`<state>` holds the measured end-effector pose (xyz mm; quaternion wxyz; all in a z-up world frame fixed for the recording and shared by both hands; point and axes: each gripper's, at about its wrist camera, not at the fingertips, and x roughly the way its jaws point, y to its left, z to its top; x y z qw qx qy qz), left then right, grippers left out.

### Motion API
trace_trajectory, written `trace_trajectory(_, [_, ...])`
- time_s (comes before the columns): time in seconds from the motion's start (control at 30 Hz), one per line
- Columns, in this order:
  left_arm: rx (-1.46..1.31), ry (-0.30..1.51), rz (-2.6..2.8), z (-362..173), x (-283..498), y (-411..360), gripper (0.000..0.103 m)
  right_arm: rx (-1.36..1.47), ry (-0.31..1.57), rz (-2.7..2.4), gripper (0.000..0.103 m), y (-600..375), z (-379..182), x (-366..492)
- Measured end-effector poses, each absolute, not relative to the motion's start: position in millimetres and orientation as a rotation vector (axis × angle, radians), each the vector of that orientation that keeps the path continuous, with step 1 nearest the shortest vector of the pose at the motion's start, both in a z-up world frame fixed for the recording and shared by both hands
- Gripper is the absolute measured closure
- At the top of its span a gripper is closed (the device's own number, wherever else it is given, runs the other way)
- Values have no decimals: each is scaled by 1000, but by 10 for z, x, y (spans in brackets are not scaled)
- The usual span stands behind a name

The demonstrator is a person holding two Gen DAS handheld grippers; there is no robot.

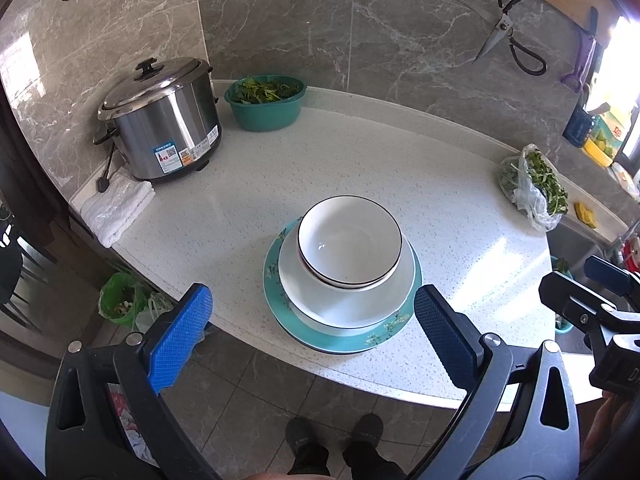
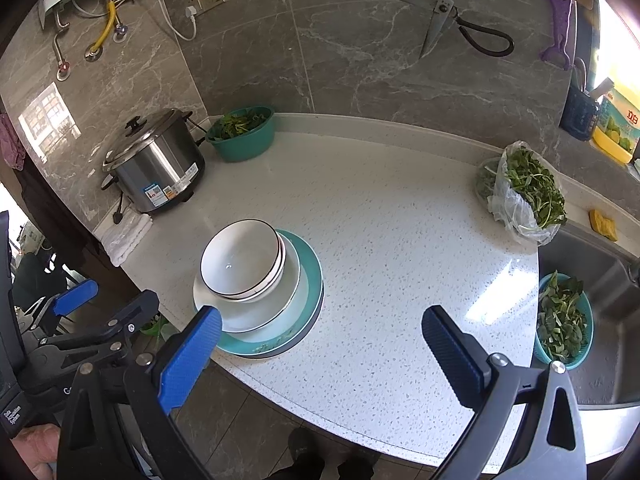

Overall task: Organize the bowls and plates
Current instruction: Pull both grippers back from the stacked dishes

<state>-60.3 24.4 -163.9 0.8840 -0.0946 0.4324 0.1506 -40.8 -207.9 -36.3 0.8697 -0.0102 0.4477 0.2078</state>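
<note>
A stack of dishes sits near the front edge of the speckled white tabletop [image 1: 360, 168]. At the bottom lies a teal plate [image 1: 384, 334] with a flower pattern, on it a white plate [image 1: 348, 304], and on top two nested white bowls [image 1: 349, 250] with dark rims, both upright and empty. In the right wrist view the same stack lies at about 9 o'clock, with the teal plate [image 2: 310, 280] showing at the right side under the white plate [image 2: 260, 312] and the bowls [image 2: 240, 258].

The left gripper [image 1: 314, 334] hangs over the front edge of the tabletop with its blue fingers wide apart, holding nothing; the stack lies just ahead, between the fingertips. The right gripper [image 2: 322, 334] also has its fingers spread wide and empty, with its left finger [image 2: 188, 360] near the rim of the teal plate, though contact cannot be told.

At 10 o'clock from the stack a steel rice cooker [image 1: 160, 120] stands by the wall, with a folded white towel [image 1: 118, 208] just in front of it. A green basin [image 1: 264, 102] of leafy greens is beside the cooker at 11 o'clock. At 3 o'clock a plastic bag of greens [image 1: 536, 188] lies near the sink [image 2: 600, 280]. Scissors [image 1: 510, 36] hang on the marble wall.
</note>
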Motion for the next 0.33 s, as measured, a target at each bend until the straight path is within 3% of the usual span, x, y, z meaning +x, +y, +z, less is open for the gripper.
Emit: trace_trajectory(0.33, [-180,879,319,-1592,-562,165,0,-16,937,437,1,-2143,-384,-346])
